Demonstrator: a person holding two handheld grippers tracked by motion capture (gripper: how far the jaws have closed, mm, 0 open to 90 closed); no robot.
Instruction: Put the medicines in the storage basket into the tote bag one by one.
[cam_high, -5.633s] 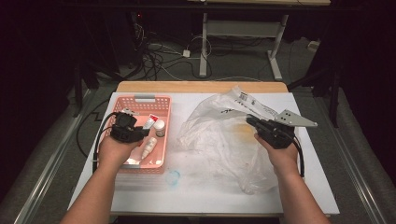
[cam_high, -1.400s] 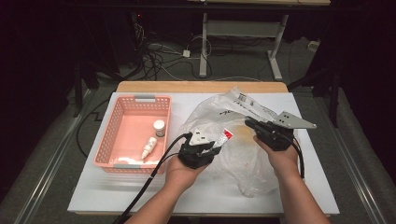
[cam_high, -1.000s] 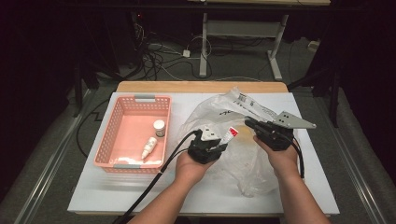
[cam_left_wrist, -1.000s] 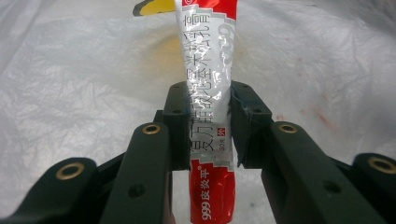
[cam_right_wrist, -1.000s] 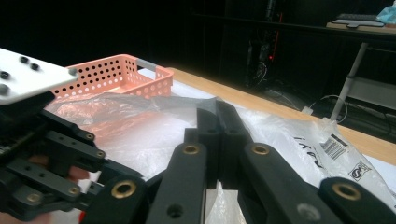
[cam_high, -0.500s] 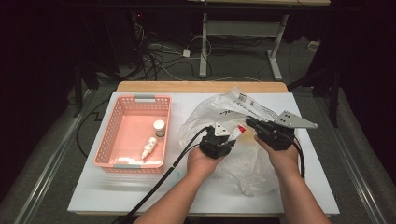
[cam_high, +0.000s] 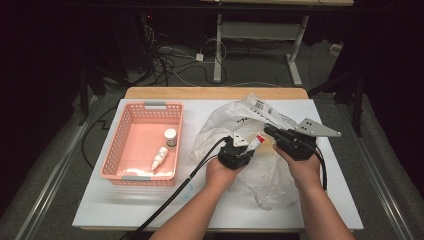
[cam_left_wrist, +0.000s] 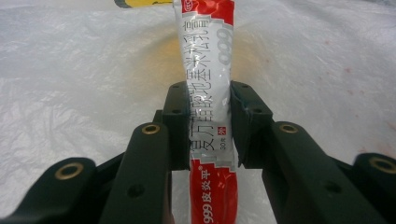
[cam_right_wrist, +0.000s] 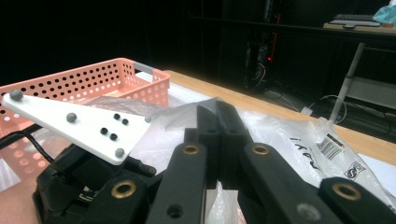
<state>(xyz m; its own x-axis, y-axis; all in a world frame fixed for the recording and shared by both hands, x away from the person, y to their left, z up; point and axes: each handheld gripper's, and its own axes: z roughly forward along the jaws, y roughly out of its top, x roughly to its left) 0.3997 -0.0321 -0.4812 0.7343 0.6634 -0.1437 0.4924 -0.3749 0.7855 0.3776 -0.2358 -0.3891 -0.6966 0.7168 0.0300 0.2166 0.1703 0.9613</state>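
Tube (cam_left_wrist: 208, 93): soft squeeze tube, silver-white middle with grey print, red bands at both ends with white lettering, slightly creased. Clamped across its middle by left gripper (cam_left_wrist: 208, 123), lengthwise between pads, over plastic bag (cam_high: 260, 172) near desk (cam_high: 125, 210) centre. Right gripper (cam_right_wrist: 218, 122) closed tight, pinching edge of bag, thin clear film bunched at tips. Bag crumpled, translucent, with barcode label. Pink basket (cam_high: 127, 170) at left holds small bottle (cam_high: 170, 137) and dropper bottle (cam_high: 159, 158).
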